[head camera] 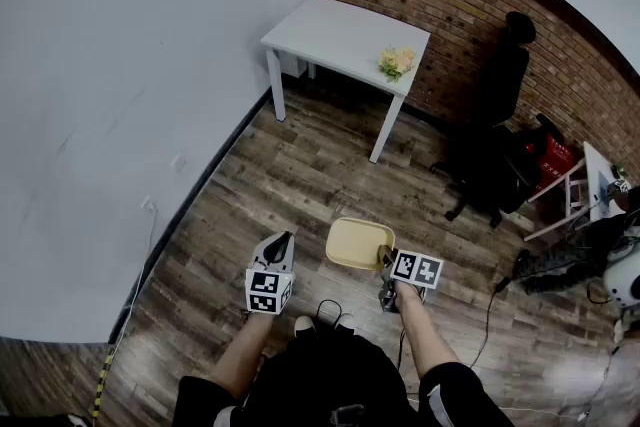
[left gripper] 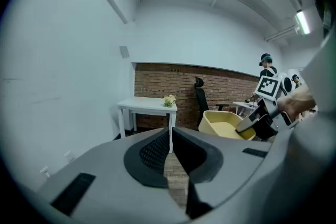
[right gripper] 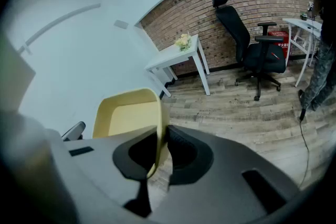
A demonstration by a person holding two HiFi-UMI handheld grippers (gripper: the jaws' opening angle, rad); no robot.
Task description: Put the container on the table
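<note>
nearest the head camera is the person, dark-clad, both forearms reaching forward over the wood floor. well ahead, by the brick wall, stands the white table, a little left of the person's line. a black chair stands to its right. a small bunch of flowers sits at the table's right edge, and the rest of the top is bare.

the container, pale yellow, is in the air over the floor just in front of the person, mouth up and well apart from the table. it looks about as wide as it is long, so no clear long axis shows. it lies forward and left of the right gripper, which is clenched on its near right side. in the right gripper view the thin side stands edge-on between the pads, one pad inside and one outside. the left gripper is just left of the container, not touching it, its jaws pressed together on nothing.

by the look of it, the carry has most of its way to go. the container must travel forward and slightly left across the floor, borne by the right hand alone, and land on the bare top left of the flowers.
</note>
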